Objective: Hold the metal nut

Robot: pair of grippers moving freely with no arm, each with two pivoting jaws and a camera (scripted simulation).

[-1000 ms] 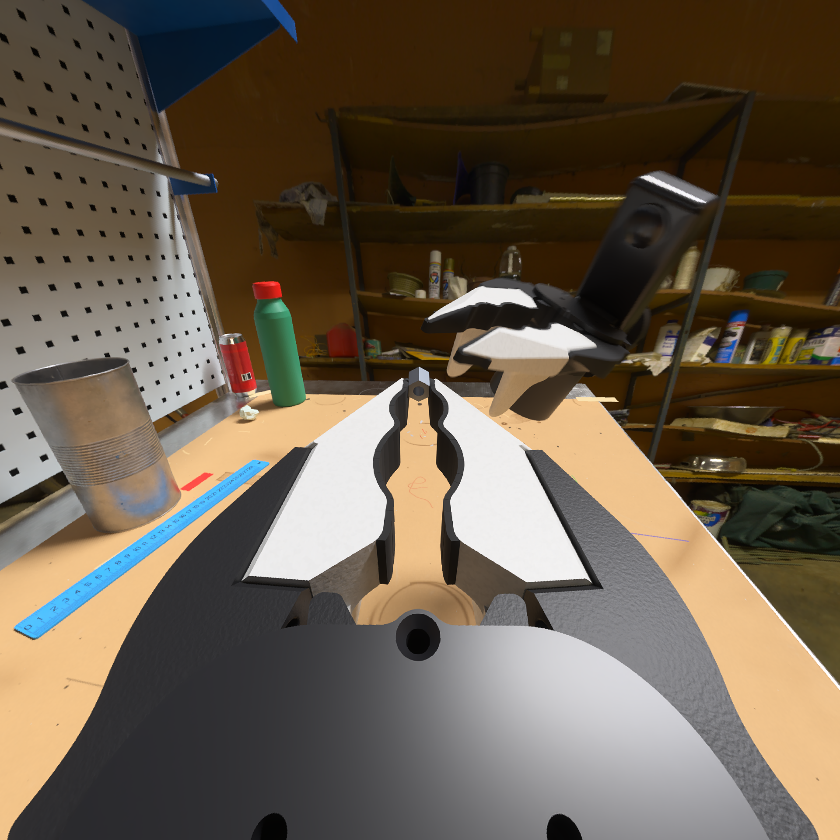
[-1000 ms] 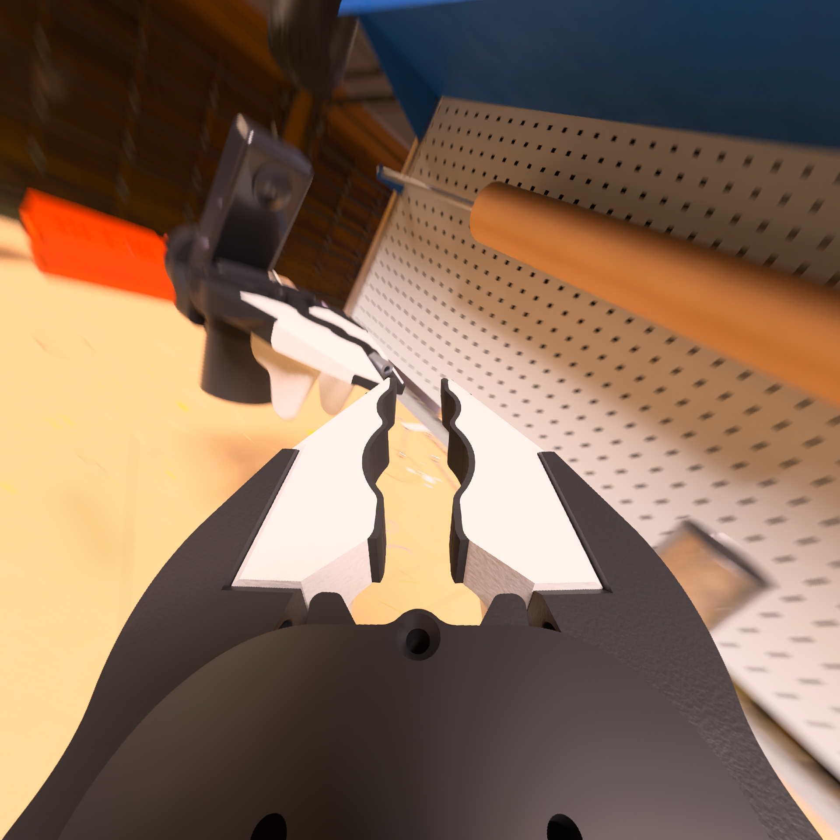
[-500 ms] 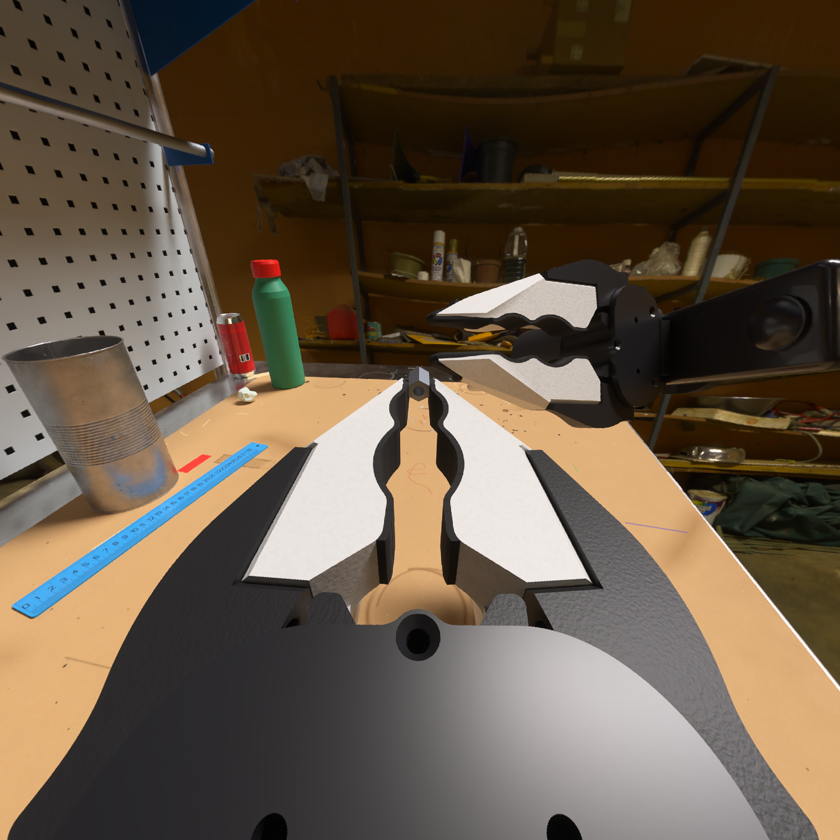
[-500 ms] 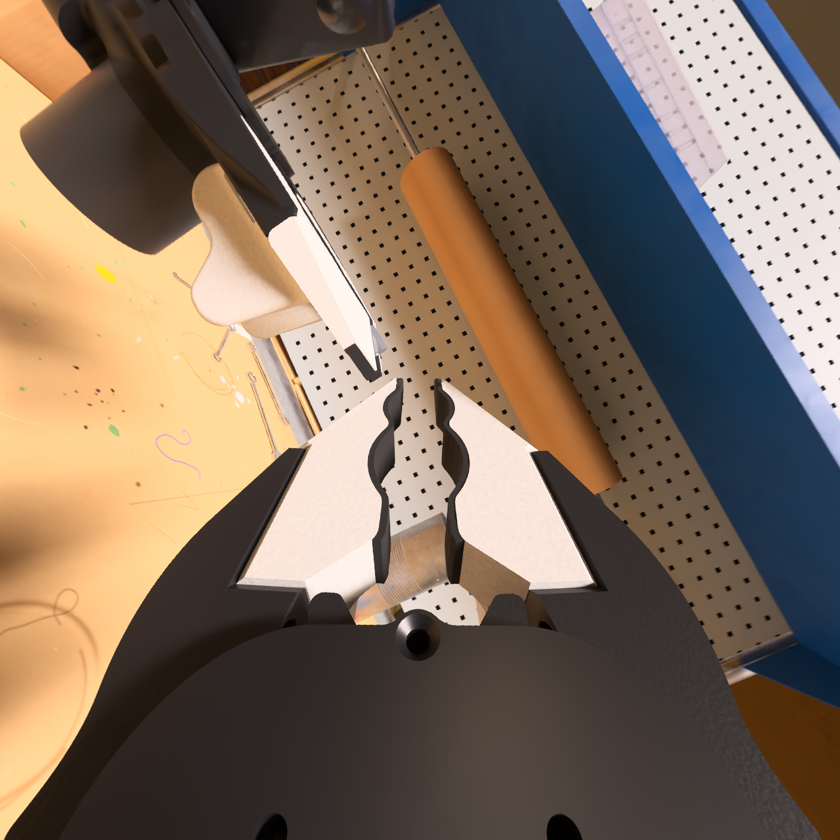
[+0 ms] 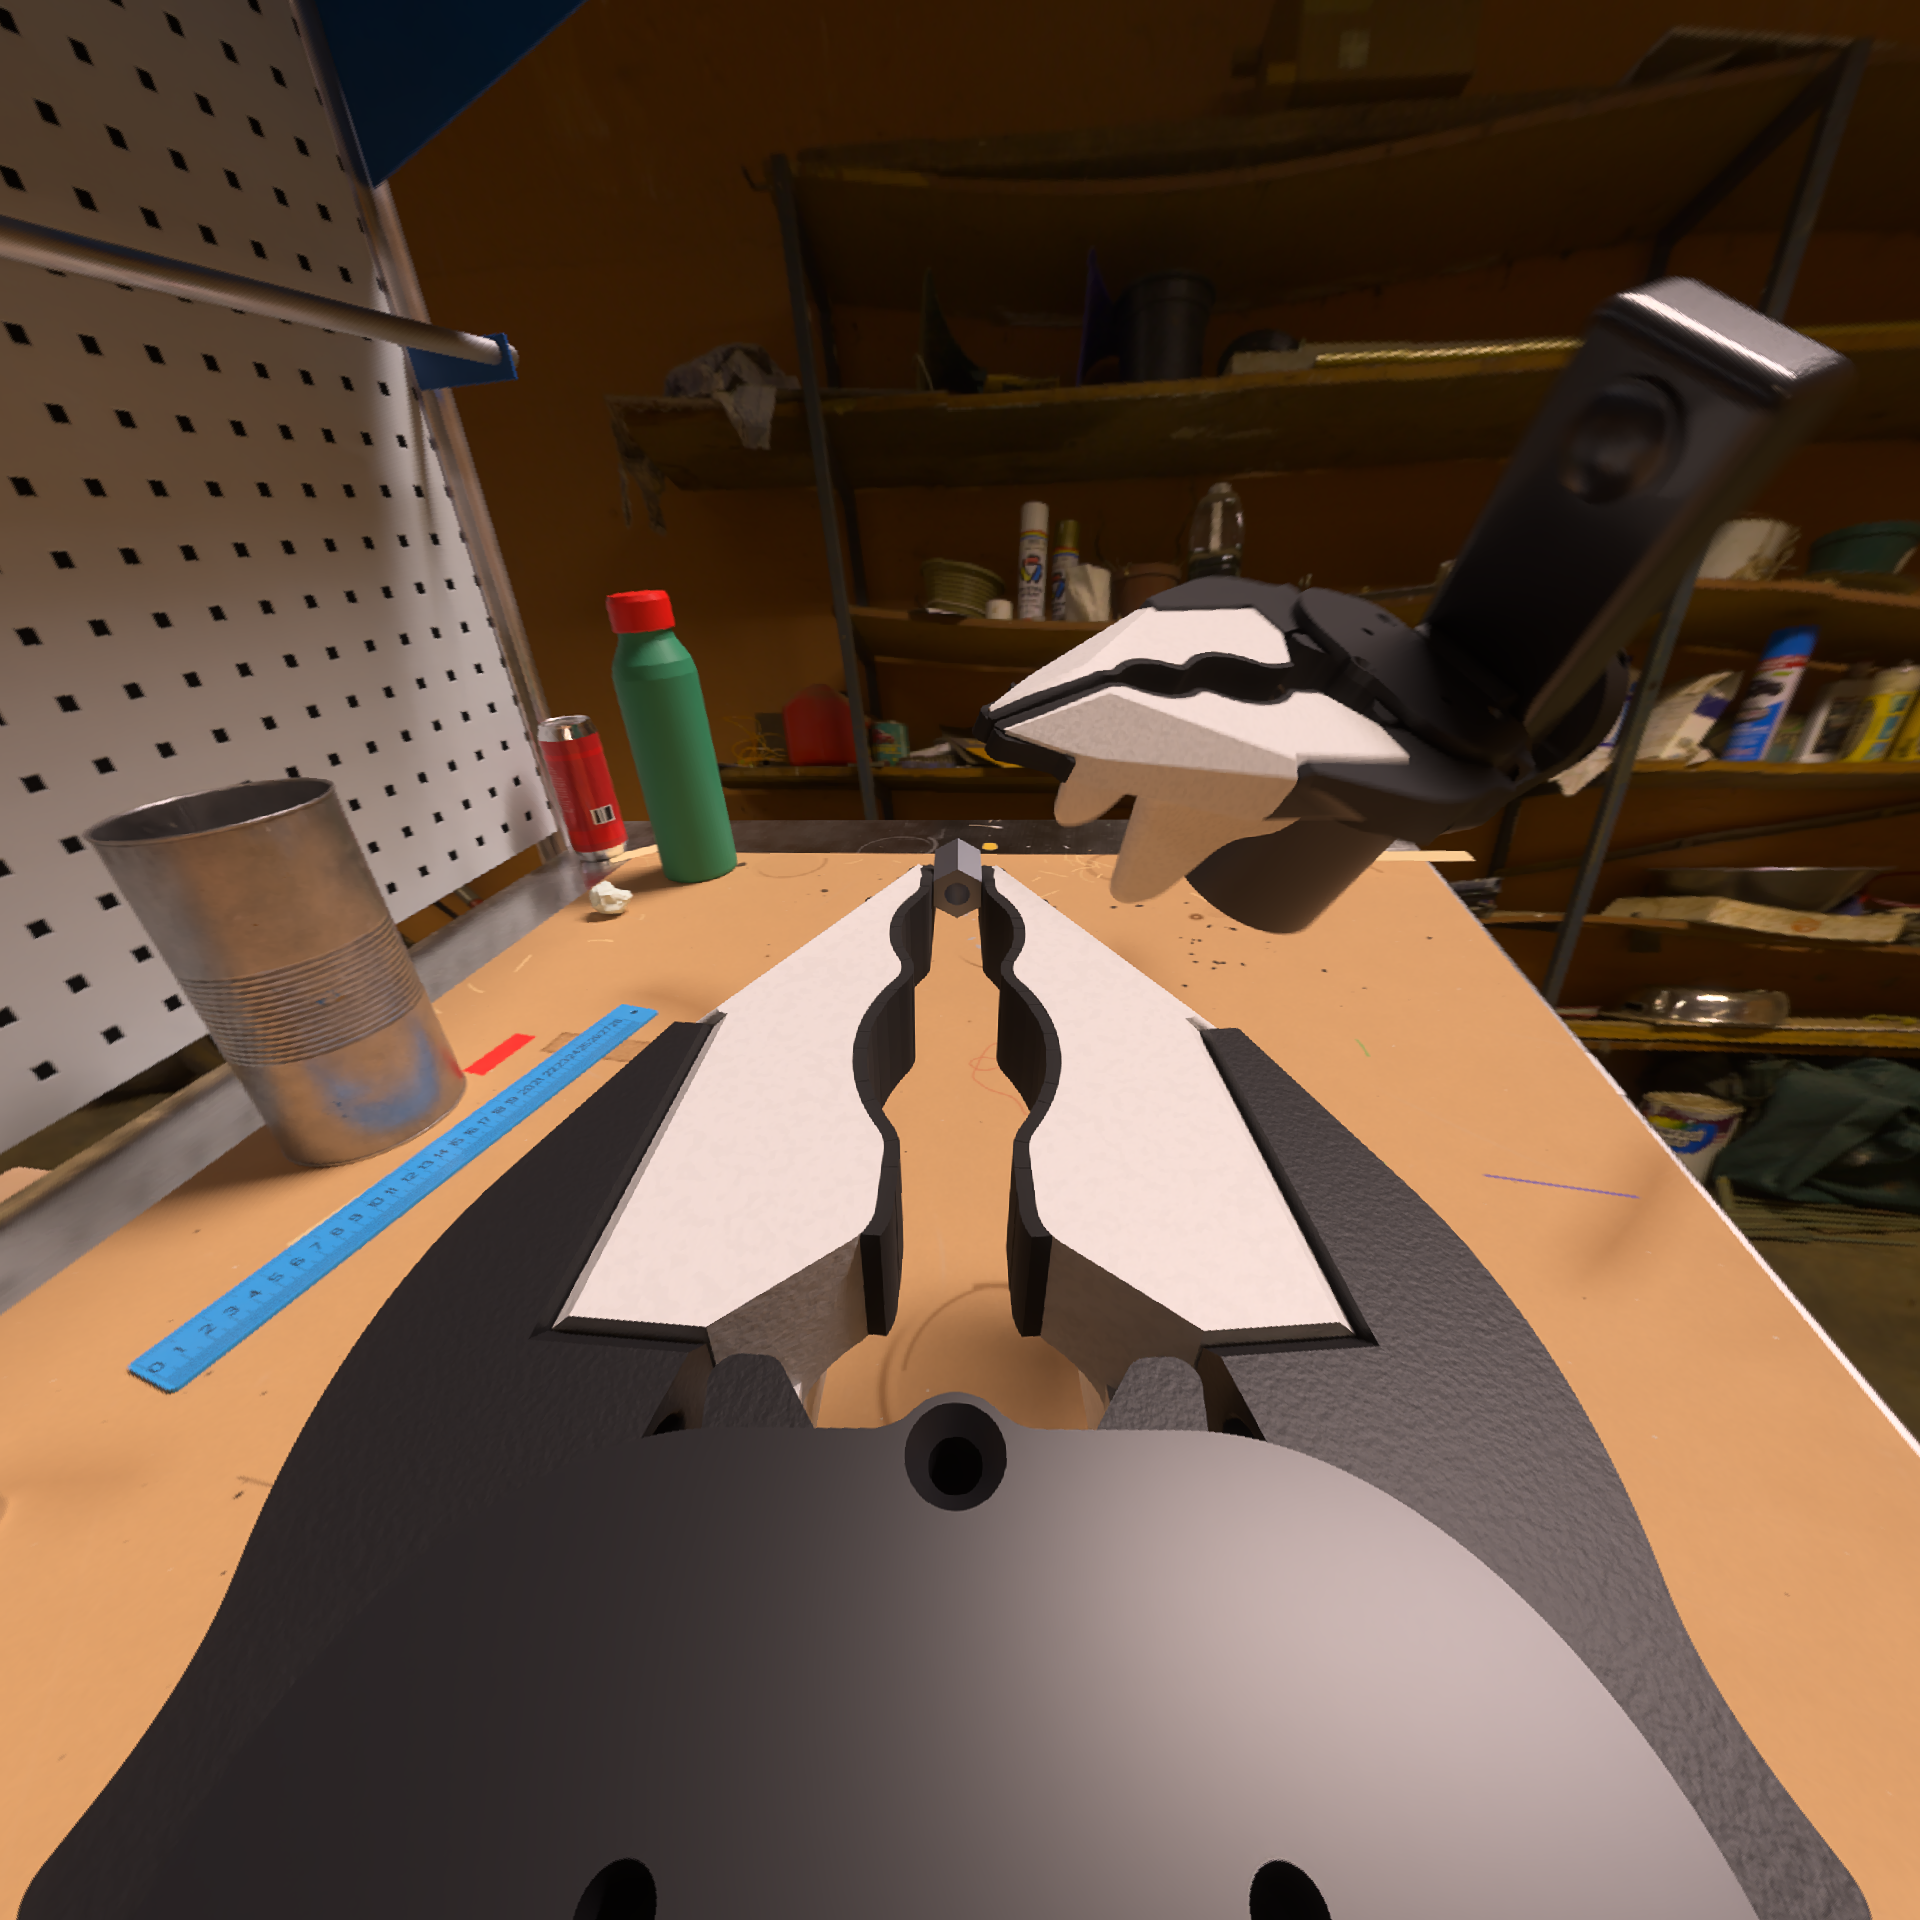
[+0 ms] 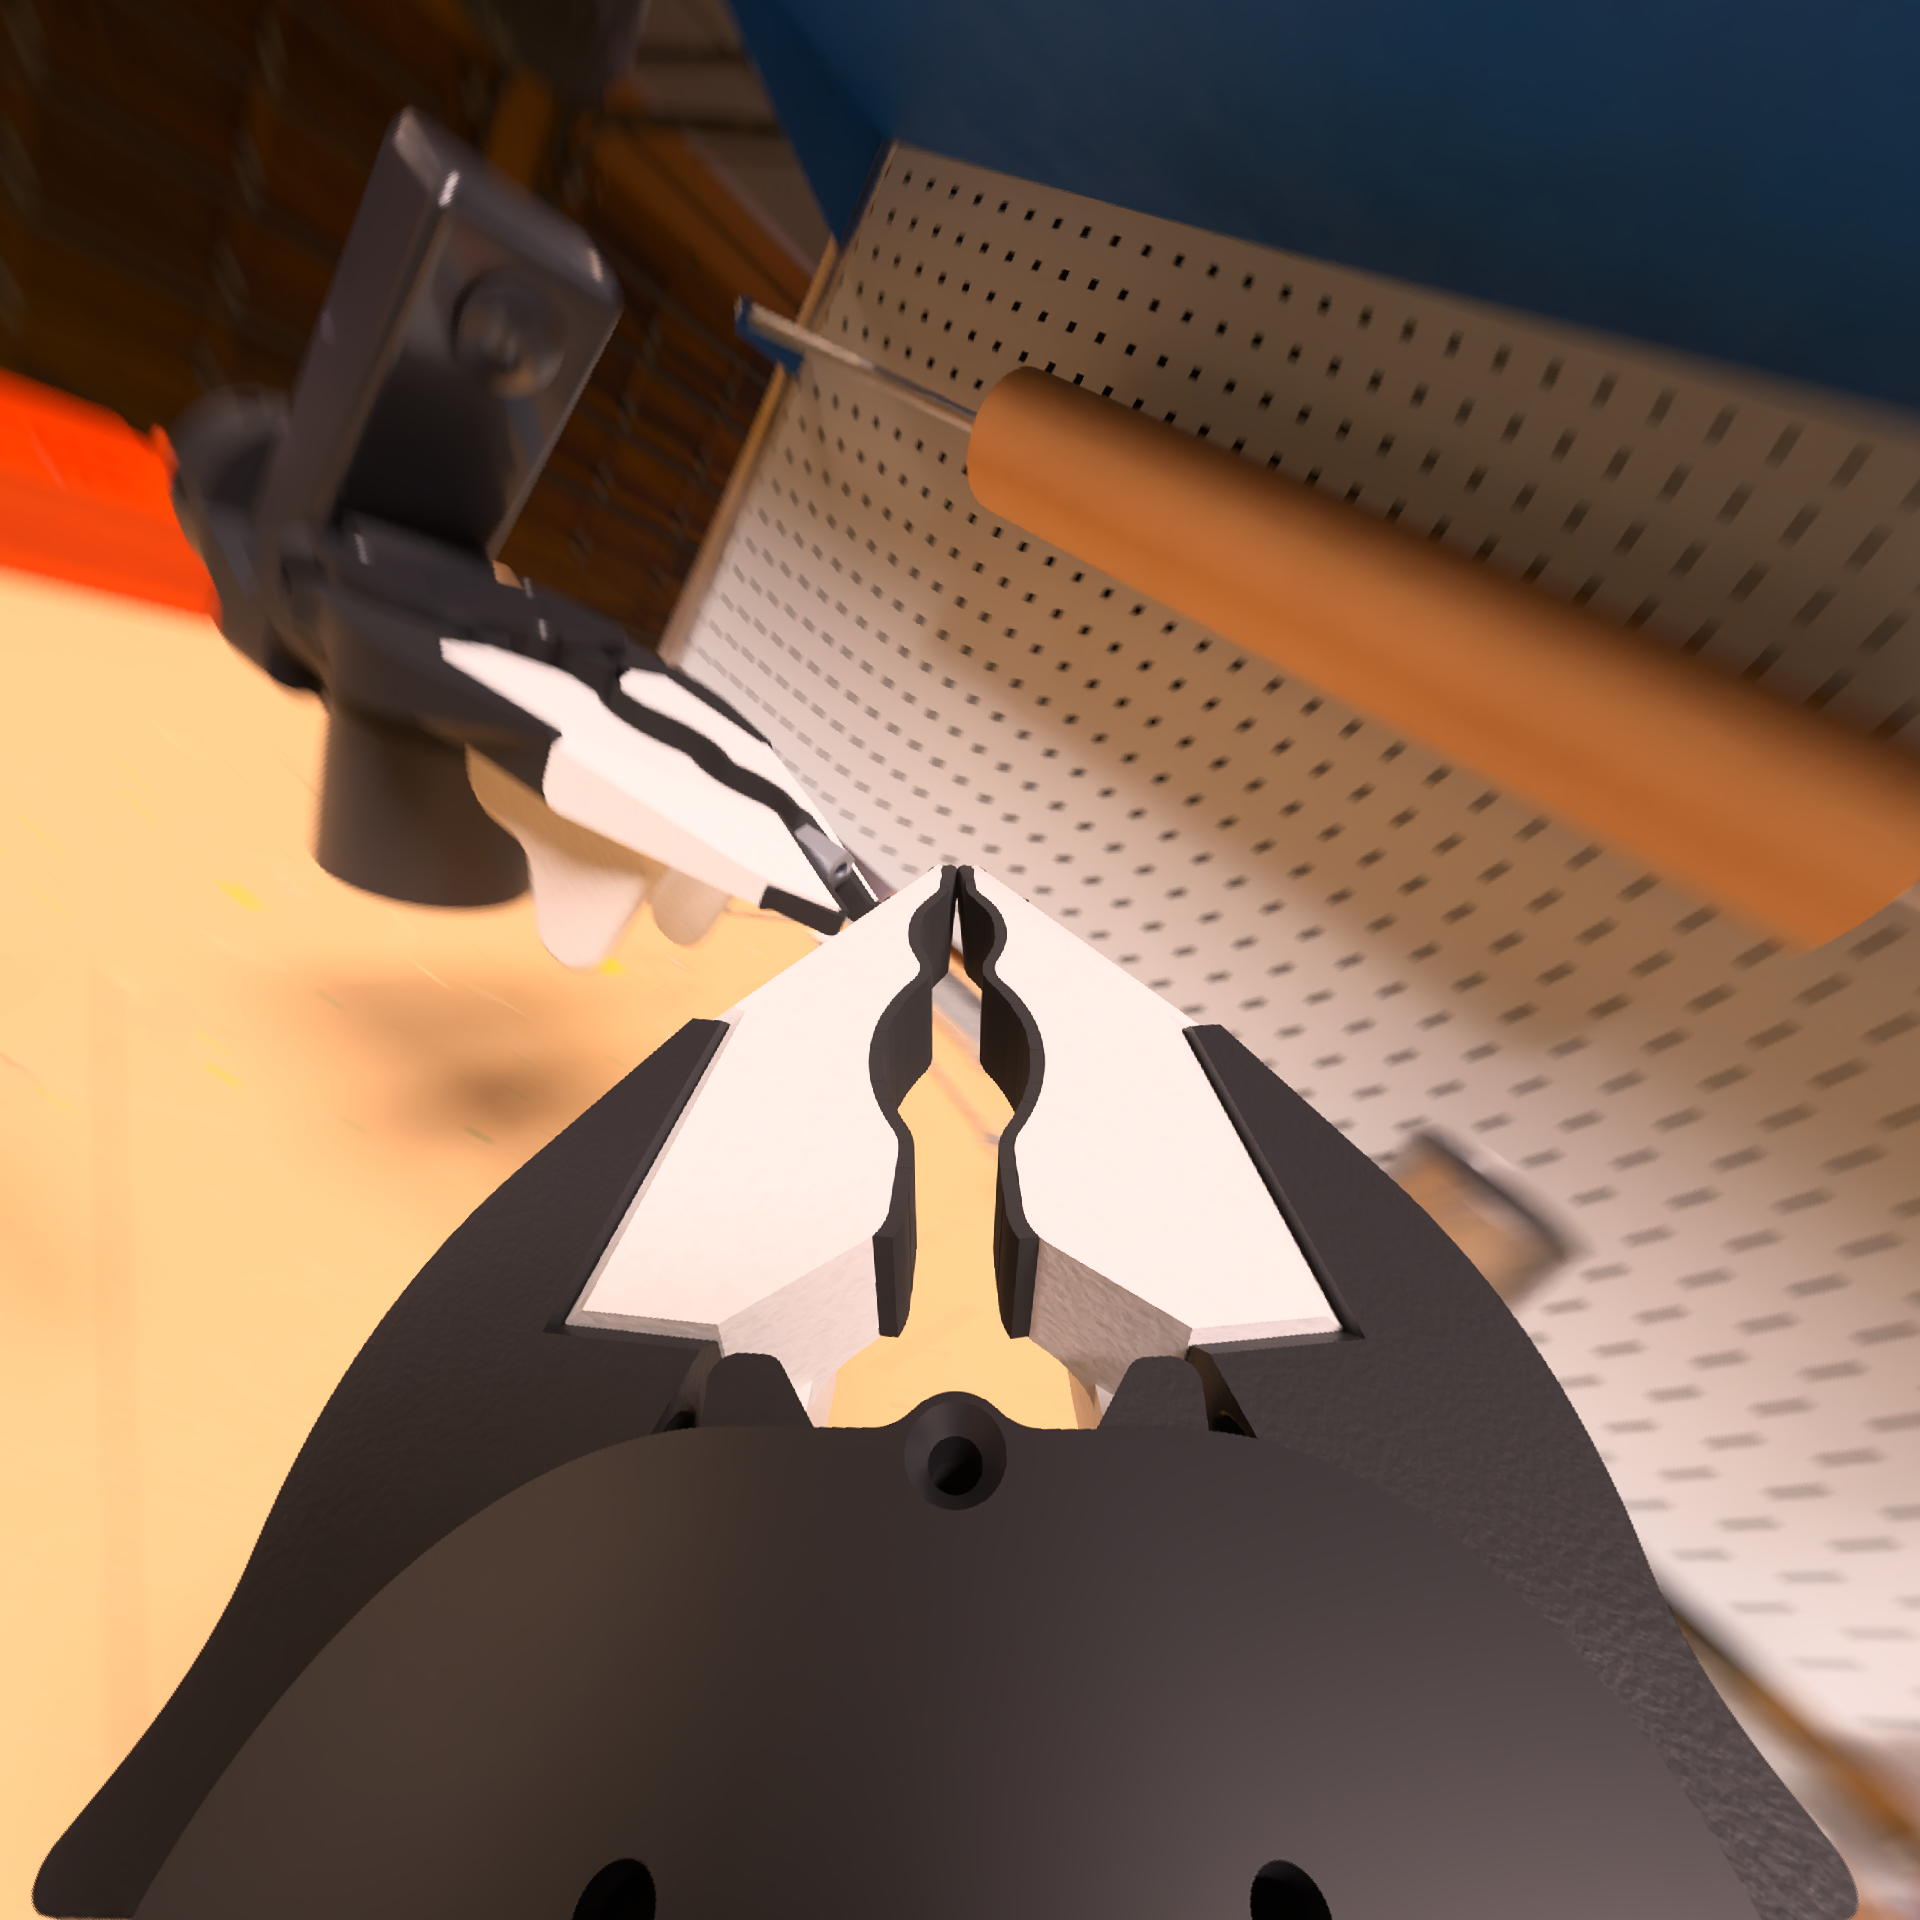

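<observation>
The left tongs [image 5: 957, 891] are pinching the metal nut [image 5: 957, 889] between their very tips, holding it clear above the worktop [image 5: 1403, 1091]; the hexagonal nut is sitting with its bore facing back toward the camera, and behind the tips the two fingers are standing narrowly apart. The right tongs [image 5: 992, 727] are hanging in the air up and to the right of the nut, near it but not touching it, with their tips pressed together and nothing between them. In the right wrist view those tips [image 6: 954, 878] are meeting just beside the left tongs' tips, against the pegboard [image 6: 1351, 935] and a wooden handle [image 6: 1455, 644]. On the left of the worktop a metal cup [image 5: 275, 966] is standing beside a blue ruler [image 5: 395, 1195], with a green bottle [image 5: 670, 743] and a red can [image 5: 580, 784] farther off.
</observation>
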